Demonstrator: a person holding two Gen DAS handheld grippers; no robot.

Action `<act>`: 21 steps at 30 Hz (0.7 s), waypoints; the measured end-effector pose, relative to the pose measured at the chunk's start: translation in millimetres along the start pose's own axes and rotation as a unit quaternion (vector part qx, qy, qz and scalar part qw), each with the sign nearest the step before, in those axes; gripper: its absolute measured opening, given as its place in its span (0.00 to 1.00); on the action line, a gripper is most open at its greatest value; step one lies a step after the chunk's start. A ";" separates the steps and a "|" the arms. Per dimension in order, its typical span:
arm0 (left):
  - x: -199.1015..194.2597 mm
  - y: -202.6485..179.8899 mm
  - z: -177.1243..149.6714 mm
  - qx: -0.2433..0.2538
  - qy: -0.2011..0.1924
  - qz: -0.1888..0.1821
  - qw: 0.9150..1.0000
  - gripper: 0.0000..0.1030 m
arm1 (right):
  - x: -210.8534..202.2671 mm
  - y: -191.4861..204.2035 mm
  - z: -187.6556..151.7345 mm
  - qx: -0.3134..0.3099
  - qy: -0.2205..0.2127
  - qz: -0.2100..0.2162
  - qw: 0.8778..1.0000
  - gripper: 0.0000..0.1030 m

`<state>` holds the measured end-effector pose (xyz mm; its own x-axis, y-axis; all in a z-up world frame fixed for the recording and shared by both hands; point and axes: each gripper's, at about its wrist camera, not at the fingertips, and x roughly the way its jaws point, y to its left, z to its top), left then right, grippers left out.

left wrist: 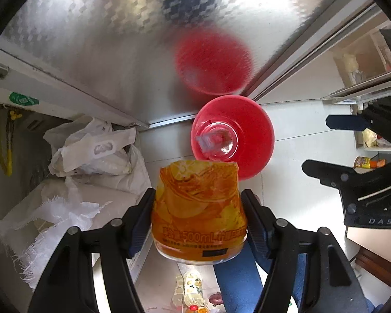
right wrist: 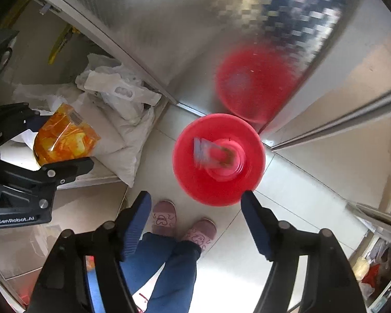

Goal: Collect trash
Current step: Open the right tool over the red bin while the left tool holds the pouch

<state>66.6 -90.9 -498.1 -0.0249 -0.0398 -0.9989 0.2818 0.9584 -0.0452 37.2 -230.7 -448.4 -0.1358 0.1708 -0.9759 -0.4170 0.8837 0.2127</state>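
Observation:
My left gripper is shut on an orange-labelled plastic bottle, held above the floor; the bottle also shows in the right wrist view, at the left. A red bin stands on the tiled floor below and ahead, with a clear wrapper lying in it. In the right wrist view the red bin lies just ahead of my right gripper, which is open and empty above the floor. The right gripper also shows at the right of the left wrist view.
A shiny steel cabinet door behind the bin mirrors it. White bags and sacks are piled at the left. Another bottle lies on the floor below. The person's legs and pink slippers stand under my right gripper.

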 end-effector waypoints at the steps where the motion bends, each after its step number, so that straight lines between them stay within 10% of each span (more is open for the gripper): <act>1: -1.6 -0.7 0.2 0.001 -0.001 -0.003 1.000 0.62 | -3.0 -0.6 -2.2 0.003 0.000 0.002 1.000 0.67; 21: -2.2 -49.5 30.4 0.018 -0.015 -0.040 0.999 0.62 | -34.1 -30.2 -37.7 0.091 -0.039 -0.018 0.995 0.96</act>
<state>81.9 -146.8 -494.0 -0.0205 -0.1255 -0.9919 0.3146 0.9409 -0.1255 20.5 -279.6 -419.8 -0.0499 0.1639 -0.9852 -0.2488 0.9533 0.1712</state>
